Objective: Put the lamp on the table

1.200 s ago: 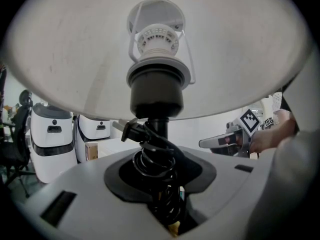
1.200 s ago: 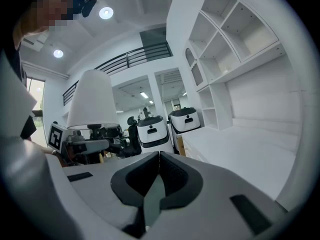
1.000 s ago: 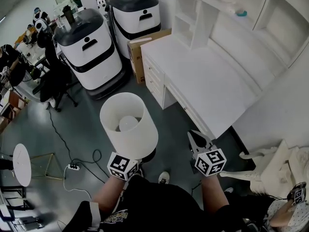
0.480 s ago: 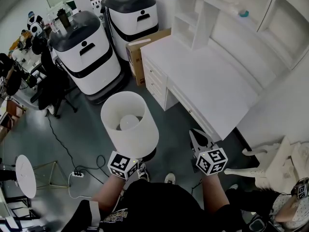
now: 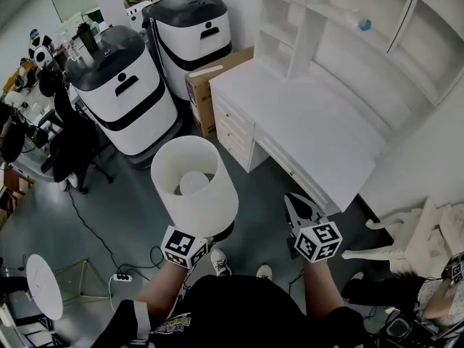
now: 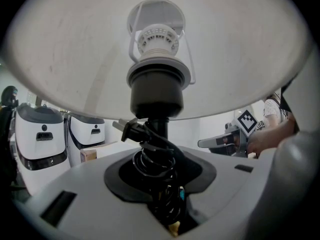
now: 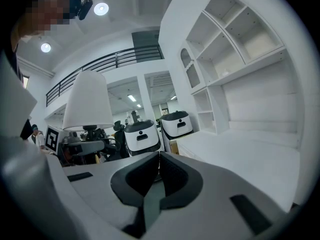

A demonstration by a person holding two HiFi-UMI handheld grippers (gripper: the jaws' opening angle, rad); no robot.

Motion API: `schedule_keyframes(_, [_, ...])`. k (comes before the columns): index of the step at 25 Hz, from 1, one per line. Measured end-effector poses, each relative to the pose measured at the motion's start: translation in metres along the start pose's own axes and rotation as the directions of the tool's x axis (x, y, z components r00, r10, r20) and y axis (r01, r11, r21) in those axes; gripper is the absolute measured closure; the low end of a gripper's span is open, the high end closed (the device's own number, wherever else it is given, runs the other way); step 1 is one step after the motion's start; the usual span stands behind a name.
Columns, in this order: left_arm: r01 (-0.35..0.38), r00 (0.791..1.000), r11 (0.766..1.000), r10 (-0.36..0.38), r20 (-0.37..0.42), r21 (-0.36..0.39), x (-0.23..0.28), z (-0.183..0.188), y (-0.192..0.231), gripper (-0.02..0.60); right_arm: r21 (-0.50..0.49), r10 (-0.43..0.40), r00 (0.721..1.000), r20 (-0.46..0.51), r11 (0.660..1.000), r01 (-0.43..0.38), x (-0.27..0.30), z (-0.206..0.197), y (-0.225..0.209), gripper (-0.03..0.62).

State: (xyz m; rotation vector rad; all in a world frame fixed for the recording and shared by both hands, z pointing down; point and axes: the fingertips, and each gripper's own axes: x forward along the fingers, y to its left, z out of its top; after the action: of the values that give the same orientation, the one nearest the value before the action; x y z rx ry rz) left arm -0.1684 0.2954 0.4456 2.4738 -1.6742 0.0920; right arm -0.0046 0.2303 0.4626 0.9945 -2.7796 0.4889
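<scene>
The lamp's white shade (image 5: 193, 183) hangs upright over the floor, a short way left of the white desk (image 5: 312, 122). My left gripper (image 5: 206, 232) is shut on the lamp's stem below the shade, its tips hidden by the shade in the head view. In the left gripper view the black stem with its wound cord and plug (image 6: 152, 154) sits between the jaws of my left gripper (image 6: 160, 181), under the shade (image 6: 75, 49). My right gripper (image 5: 296, 205) is shut and holds nothing, near the desk's front edge. The right gripper view shows my right gripper (image 7: 157, 156), the lamp (image 7: 89, 101) at left and the desk top (image 7: 240, 159) at right.
Two white wheeled machines (image 5: 123, 85) (image 5: 192, 27) and a cardboard box (image 5: 206, 78) stand left of the desk. White shelves (image 5: 326, 13) rise behind it. A white chair (image 5: 406, 241) is at the right. A power strip (image 5: 122, 276) and a small round table (image 5: 43, 285) are at lower left.
The floor, machines and desk have slid down and left in the head view. The lamp stays in my left gripper and both grippers keep their places in the view.
</scene>
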Motion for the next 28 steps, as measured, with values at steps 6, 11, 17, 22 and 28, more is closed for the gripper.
schedule_keyframes(6, [0.033, 0.999, 0.999, -0.033, 0.004, 0.002, -0.007, -0.001, 0.032, 0.437, 0.008, -0.034, 0.999, 0.01, 0.999, 0.034, 0.025, -0.002, 0.019, 0.569])
schedule_keyframes(11, [0.063, 0.998, 0.998, -0.063, 0.003, 0.01, -0.011, 0.003, 0.056, 0.437, 0.008, -0.067, 0.998, 0.021, 0.998, 0.067, 0.041, 0.003, 0.031, 0.569])
schedule_keyframes(17, [0.08, 0.997, 0.997, -0.08, 0.019, 0.007, -0.01, 0.005, 0.07, 0.437, -0.002, -0.089, 0.996, 0.02, 0.996, 0.089, 0.05, 0.007, 0.038, 0.568])
schedule_keyframes(22, [0.097, 0.995, 0.995, -0.097, 0.019, -0.01, 0.0, 0.005, 0.075, 0.437, -0.003, -0.105, 0.994, 0.019, 0.995, 0.105, 0.056, 0.013, 0.032, 0.568])
schedule_keyframes(28, [0.106, 0.994, 0.994, -0.106, 0.011, -0.005, 0.023, 0.006, 0.08, 0.437, -0.001, -0.103, 0.995, 0.013, 0.995, 0.103, 0.072, 0.02, 0.014, 0.569])
